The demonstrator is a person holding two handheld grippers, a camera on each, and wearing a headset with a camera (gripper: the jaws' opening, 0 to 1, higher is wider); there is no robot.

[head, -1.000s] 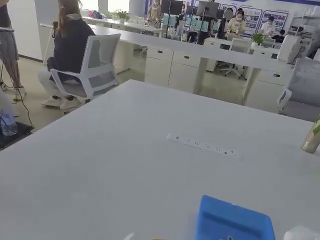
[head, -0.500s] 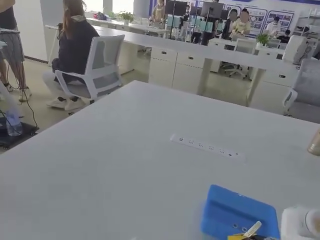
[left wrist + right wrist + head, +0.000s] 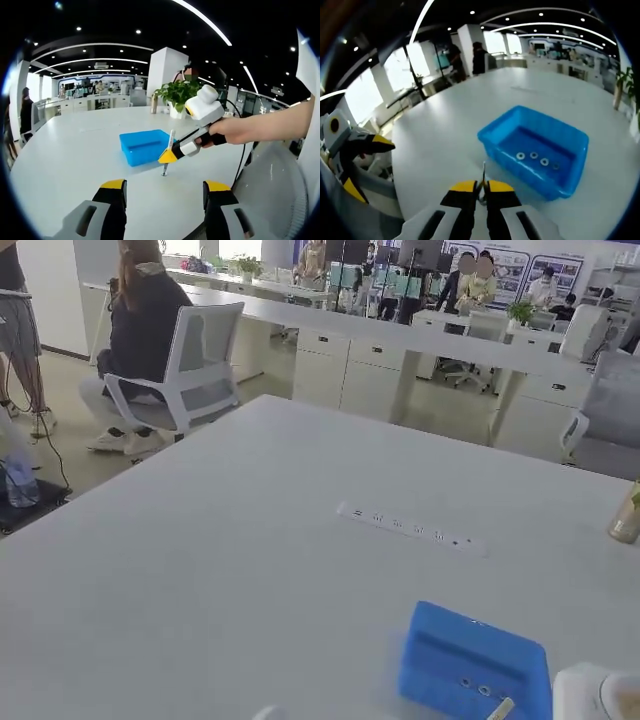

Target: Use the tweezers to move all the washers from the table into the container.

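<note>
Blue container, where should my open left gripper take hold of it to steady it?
On the blue container, probably pinch the long wall facing the left gripper, coming from above with one jaw inside. That wall is thin and upright. Stay near the corner away from the right gripper and its tweezers.

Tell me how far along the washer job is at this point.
Done: four washers lie in the blue container. In hand: the right gripper is shut on the tweezers; the left gripper is open, empty. Left: cannot tell whether more remain on the table.
</note>
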